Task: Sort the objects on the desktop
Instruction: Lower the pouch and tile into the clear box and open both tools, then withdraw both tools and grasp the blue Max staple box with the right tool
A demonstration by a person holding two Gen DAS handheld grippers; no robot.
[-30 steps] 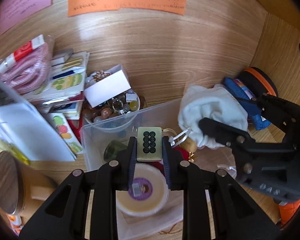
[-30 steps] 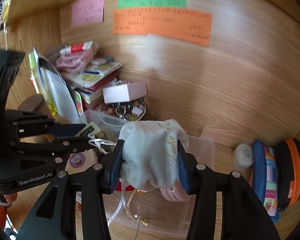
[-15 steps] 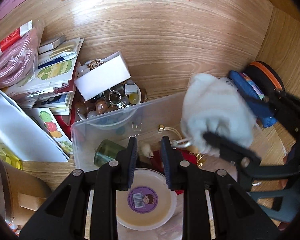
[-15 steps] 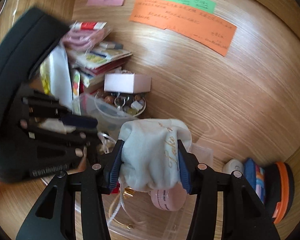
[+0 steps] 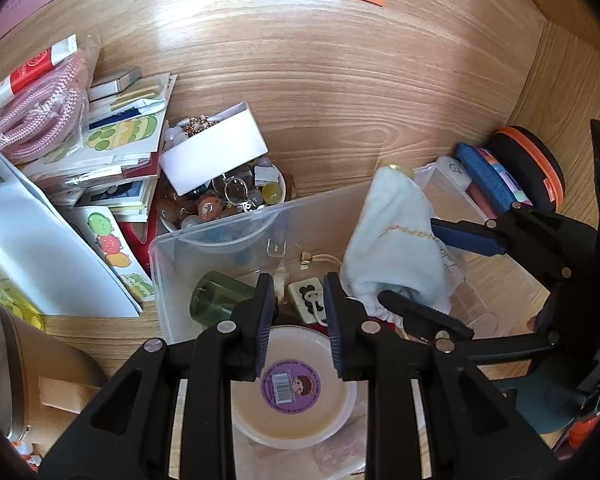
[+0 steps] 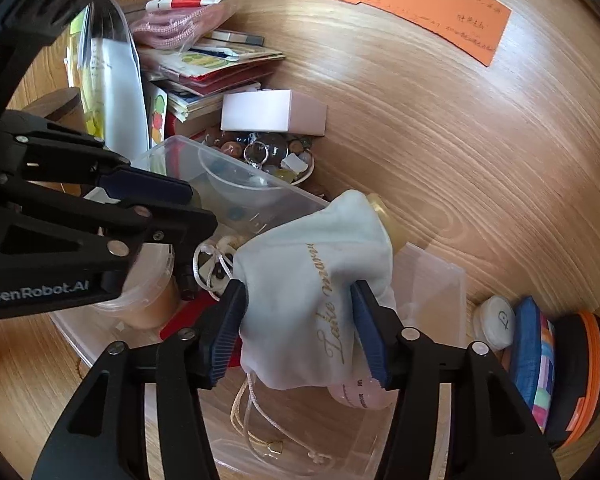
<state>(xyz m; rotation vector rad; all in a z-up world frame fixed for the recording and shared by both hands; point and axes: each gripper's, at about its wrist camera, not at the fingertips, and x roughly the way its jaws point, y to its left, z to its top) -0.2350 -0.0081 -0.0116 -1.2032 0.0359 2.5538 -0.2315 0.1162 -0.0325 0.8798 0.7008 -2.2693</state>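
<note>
Your right gripper [image 6: 296, 332] has been easing open, pads touching the white drawstring pouch [image 6: 316, 300] at frame centre over the clear plastic bin [image 6: 440, 280]. Your left gripper [image 5: 296, 320], empty, has parted slightly above the dropped mahjong tile [image 5: 306, 294]. Next, I'd free the pouch, then withdraw.

White drawstring pouch [image 6: 312, 304], gold script lettering, tilted inside clear plastic bin [image 5: 228, 236]. Domino-like tile [image 5: 306, 294], cream with black dots, lies on bin floor just beside pouch.
</note>
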